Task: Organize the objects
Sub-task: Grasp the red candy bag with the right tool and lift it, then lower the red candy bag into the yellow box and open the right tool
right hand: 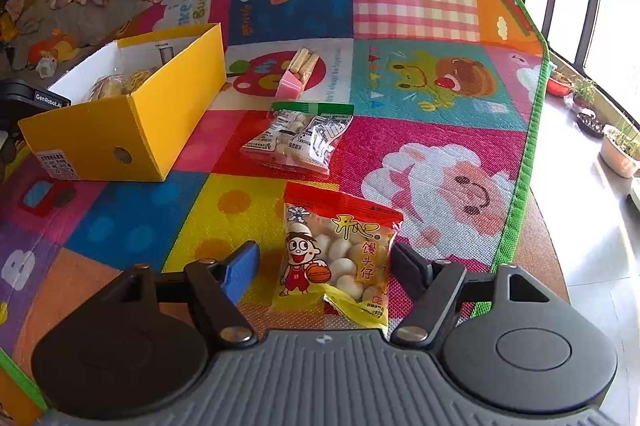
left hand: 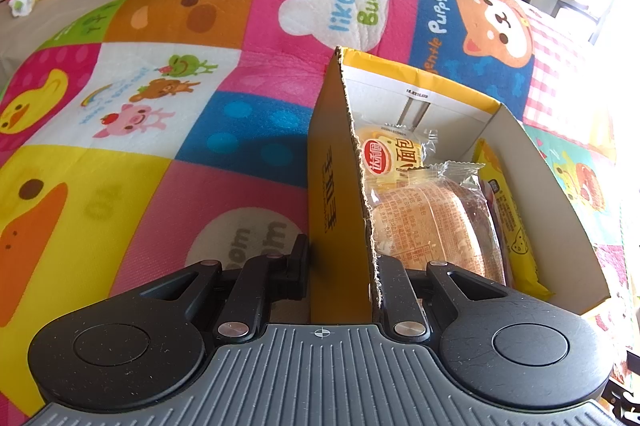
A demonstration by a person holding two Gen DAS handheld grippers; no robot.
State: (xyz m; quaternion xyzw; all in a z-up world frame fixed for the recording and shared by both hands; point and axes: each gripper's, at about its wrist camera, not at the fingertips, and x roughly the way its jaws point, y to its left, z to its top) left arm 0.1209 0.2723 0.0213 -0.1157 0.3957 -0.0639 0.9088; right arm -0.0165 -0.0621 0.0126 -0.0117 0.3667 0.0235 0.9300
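The right gripper (right hand: pixel 324 266) stood open, its jaws on either side of the red-and-yellow bag of small round biscuits (right hand: pixel 338 258), which lay flat on the cartoon play mat (right hand: pixel 440 166); the spread looked set for closing on the bag. Beyond it lay a green-topped snack packet (right hand: pixel 298 140) and a pink pack of wafer rolls (right hand: pixel 298 76), both not yet boxed. The left gripper (left hand: pixel 340 266) was clamped on the near wall of the yellow cardboard box (left hand: pixel 336 186), probably to steady it. Inside lay wrapped small breads (left hand: pixel 432 222) and a yellow snack bar (left hand: pixel 508 222).
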